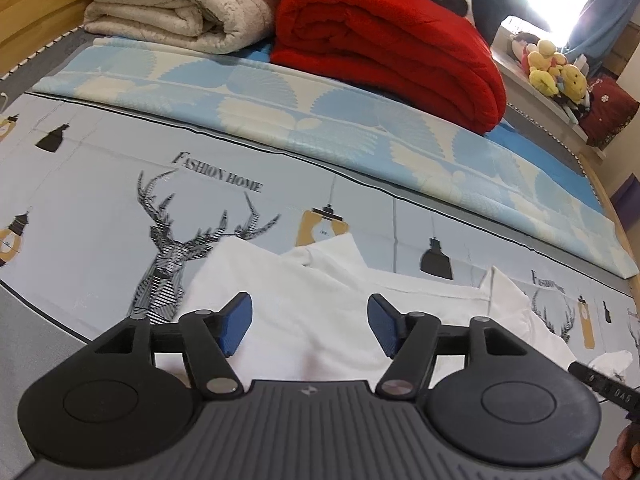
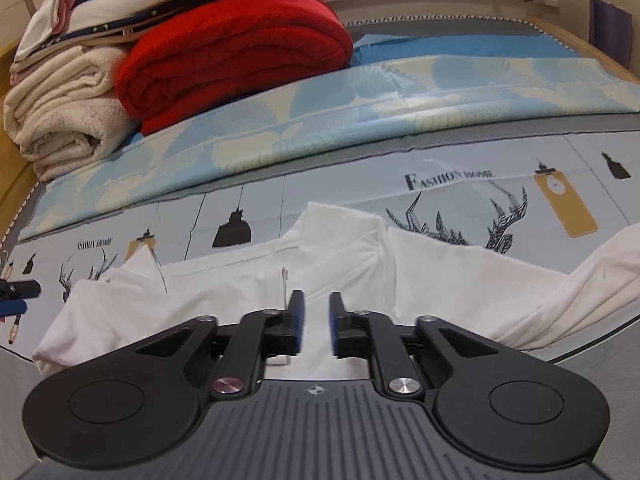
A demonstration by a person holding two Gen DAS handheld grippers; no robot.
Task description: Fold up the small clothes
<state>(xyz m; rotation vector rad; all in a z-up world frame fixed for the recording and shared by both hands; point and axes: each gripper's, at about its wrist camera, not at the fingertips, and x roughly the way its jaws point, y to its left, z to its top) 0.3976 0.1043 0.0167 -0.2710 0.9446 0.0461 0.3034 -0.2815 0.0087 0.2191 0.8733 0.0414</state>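
A white garment (image 1: 320,304) lies partly folded on the printed bed sheet (image 1: 100,208). My left gripper (image 1: 310,326) is wide open just above the garment, holding nothing. In the right wrist view the same white garment (image 2: 460,280) spreads across the sheet (image 2: 360,188), with a sleeve running off to the right. My right gripper (image 2: 316,326) hovers over the garment's middle with its jaws a narrow gap apart and nothing between them. The other gripper's tip shows at the left edge (image 2: 16,296).
A folded red blanket (image 1: 392,48) and a cream blanket (image 1: 172,4) are stacked at the far side of the bed, on a blue-and-cream patterned cover (image 1: 320,120). Plush toys (image 1: 552,68) sit on a ledge beyond. The wooden bed frame (image 1: 36,4) borders the left.
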